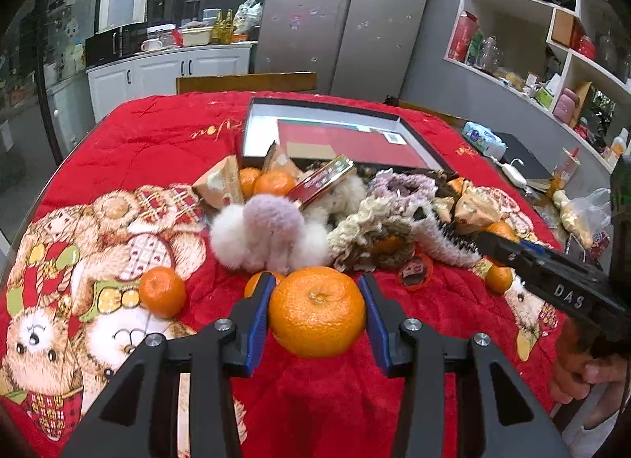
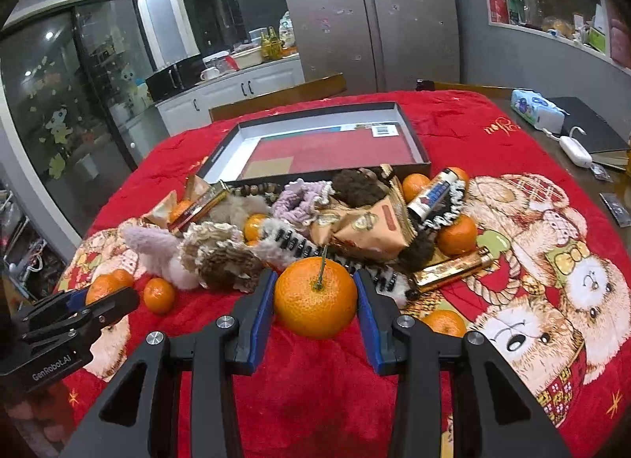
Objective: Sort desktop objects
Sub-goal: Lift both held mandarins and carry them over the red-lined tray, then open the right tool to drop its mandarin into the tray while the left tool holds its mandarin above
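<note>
Two tangerines sat on the red worktop [image 1: 157,134], one tangerine [image 1: 317,312] between the blue pads of the left hand-held gripper [image 1: 317,314], the stemmed tangerine [image 2: 315,297] between those of the right hand-held gripper [image 2: 315,300]. Both looked spread, pads just beside the peel. Fluffy hair ties [image 1: 268,235] were heaped behind, before the open box [image 1: 252,127].

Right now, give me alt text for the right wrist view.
The right tongs sit open around a stemmed orange tangerine on the red teddy-bear tablecloth. Behind it lies a heap of fuzzy hair scrunchies, more tangerines and a gold lighter, before an open shallow black box.
</note>
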Tool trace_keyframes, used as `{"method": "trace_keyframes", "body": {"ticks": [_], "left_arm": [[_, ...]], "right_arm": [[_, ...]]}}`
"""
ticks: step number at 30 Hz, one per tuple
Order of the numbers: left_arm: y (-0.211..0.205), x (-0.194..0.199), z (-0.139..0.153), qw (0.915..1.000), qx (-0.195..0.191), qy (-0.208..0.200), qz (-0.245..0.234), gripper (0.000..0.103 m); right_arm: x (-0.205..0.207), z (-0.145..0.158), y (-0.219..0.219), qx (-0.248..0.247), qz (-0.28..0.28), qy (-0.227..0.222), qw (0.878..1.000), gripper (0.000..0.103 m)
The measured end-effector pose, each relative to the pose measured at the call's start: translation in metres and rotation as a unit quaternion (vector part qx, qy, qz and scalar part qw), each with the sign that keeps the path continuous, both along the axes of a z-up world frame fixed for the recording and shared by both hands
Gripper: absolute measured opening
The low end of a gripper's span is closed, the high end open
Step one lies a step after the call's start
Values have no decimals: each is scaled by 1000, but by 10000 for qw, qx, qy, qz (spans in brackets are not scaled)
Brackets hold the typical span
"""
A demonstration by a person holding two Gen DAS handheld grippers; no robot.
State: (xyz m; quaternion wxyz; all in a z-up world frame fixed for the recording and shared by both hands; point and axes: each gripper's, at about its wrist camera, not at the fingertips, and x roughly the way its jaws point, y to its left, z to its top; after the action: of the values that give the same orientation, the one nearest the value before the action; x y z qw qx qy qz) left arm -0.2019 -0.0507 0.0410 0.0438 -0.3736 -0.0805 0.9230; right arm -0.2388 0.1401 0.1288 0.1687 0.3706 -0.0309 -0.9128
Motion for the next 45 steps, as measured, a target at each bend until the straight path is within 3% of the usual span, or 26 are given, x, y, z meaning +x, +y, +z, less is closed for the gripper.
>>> {"method": "trace_keyframes", "body": {"ticks": [8, 13, 22, 35, 45], "left_arm": [[6, -19, 17, 9998, 28, 11, -220, 45], [9, -33, 30, 9994, -242, 114, -231, 45], [6, -66, 46, 9985, -384, 146, -374, 45], [7, -148, 56, 9981, -468, -4, -391, 45], [6, -222, 64, 9984, -509, 19, -262, 45]], "right_arm": [[-12, 15, -11, -145, 159, 56, 9998, 38], [-22, 27, -18, -88, 267, 217, 9994, 38], [-53, 44, -29, 154, 454, 448, 9978, 38], [-115, 59, -38, 544, 563, 601, 9951, 38], [-185, 60, -35, 261, 605, 313, 9973, 38]]}}
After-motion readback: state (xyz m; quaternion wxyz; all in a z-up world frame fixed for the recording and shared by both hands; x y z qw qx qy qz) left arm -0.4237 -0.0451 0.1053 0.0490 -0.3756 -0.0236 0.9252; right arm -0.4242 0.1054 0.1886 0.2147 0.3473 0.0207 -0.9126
